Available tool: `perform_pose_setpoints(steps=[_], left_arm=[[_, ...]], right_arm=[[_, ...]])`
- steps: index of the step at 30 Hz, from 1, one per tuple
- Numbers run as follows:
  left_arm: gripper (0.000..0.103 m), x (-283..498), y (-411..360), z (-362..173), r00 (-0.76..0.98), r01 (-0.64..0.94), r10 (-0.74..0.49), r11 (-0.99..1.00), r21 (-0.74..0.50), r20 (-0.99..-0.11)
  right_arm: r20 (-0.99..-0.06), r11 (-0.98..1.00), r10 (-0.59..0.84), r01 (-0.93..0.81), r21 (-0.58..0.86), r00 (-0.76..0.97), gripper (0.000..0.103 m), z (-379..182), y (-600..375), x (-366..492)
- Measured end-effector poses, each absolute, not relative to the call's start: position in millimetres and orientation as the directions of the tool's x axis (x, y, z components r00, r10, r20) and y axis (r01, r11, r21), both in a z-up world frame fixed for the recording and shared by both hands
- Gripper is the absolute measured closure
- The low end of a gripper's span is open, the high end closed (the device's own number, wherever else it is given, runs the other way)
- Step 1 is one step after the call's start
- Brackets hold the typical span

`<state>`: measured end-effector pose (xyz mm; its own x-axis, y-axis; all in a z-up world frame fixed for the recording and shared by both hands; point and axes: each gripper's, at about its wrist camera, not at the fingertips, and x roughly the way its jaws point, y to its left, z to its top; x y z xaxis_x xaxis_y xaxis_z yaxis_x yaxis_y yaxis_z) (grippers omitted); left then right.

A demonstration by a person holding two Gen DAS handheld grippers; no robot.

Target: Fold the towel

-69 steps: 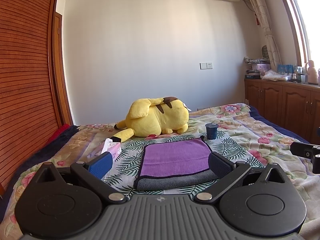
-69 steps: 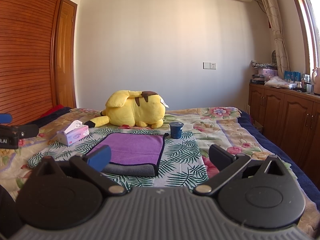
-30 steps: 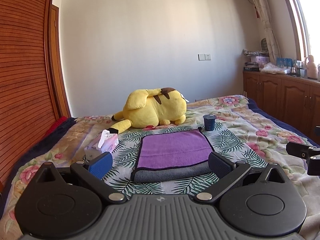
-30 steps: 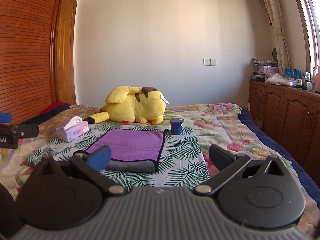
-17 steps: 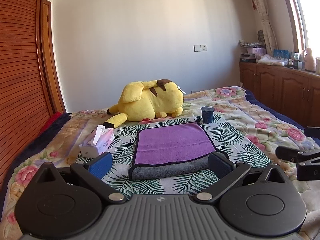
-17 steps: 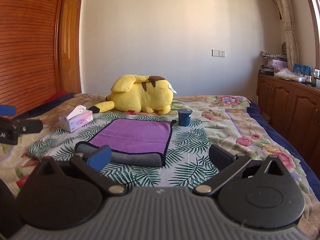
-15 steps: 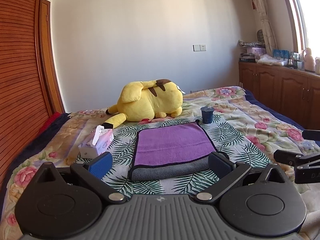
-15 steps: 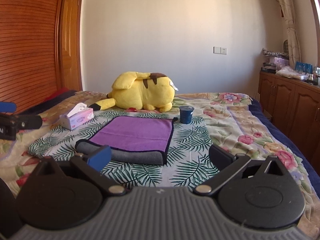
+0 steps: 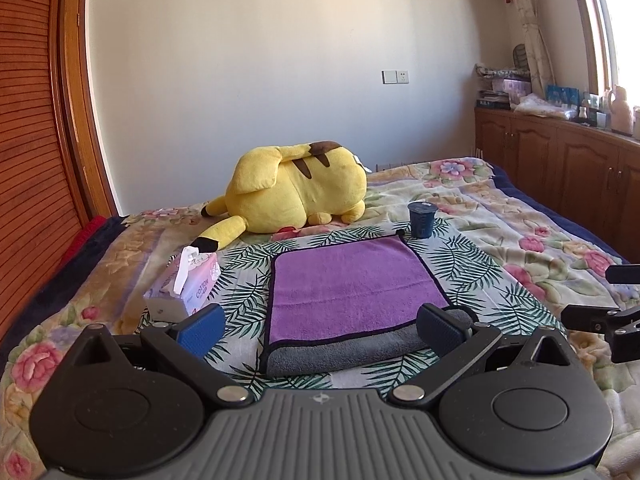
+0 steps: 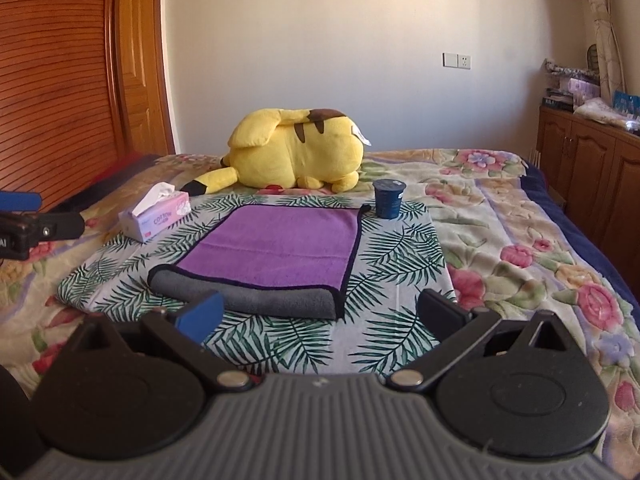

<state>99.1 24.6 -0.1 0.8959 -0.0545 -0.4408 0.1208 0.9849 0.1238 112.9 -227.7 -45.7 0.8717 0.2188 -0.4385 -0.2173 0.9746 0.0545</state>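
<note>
On the bed (image 9: 520, 216), going left to right: at about 9 o'clock of the towel sits a pink tissue box (image 9: 188, 284) printed "COTTON" (the smaller print is too small to read), a white tissue sticking up from its slot. A yellow plush toy (image 9: 296, 188) lies at 12 o'clock, behind the towel, with a white tag at its right end. The towel (image 9: 348, 288) itself, purple on top with a dark hem and a grey underside rolled over at the near edge, lies flat on a palm-leaf cloth (image 10: 384, 256) in the middle of the bed. A dark blue cup (image 9: 422, 219) stands upright just beside the towel's far right corner, at 1 o'clock.

The left tongs (image 9: 320, 326) are spread wide and hold nothing; the towel's near edge shows between the fingers. The right tongs (image 10: 320, 314) are likewise spread wide and empty, the towel's near right corner showing between the fingers.
</note>
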Motion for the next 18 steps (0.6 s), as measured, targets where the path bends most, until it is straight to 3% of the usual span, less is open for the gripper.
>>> perform_pose_setpoints(steps=[12, 15, 18], left_arm=[[0.016, 154, 54, -21, 0.858, 0.115, -0.061, 0.990, 0.076, -0.510], [0.016, 170, 62, -30, 0.843, 0.118, -0.069, 0.991, 0.059, -0.534], [0.018, 182, 67, -40, 0.829, 0.115, -0.072, 0.992, 0.043, -0.554]], right_arm=[[-0.500, 0.967, 0.234, -0.252, 0.032, 0.834, 0.001, -51, -216, 151], [-0.518, 0.965, 0.237, -0.259, 0.029, 0.822, 0.011, -54, -213, 161], [-0.537, 0.964, 0.238, -0.266, 0.027, 0.809, 0.014, -58, -210, 171]])
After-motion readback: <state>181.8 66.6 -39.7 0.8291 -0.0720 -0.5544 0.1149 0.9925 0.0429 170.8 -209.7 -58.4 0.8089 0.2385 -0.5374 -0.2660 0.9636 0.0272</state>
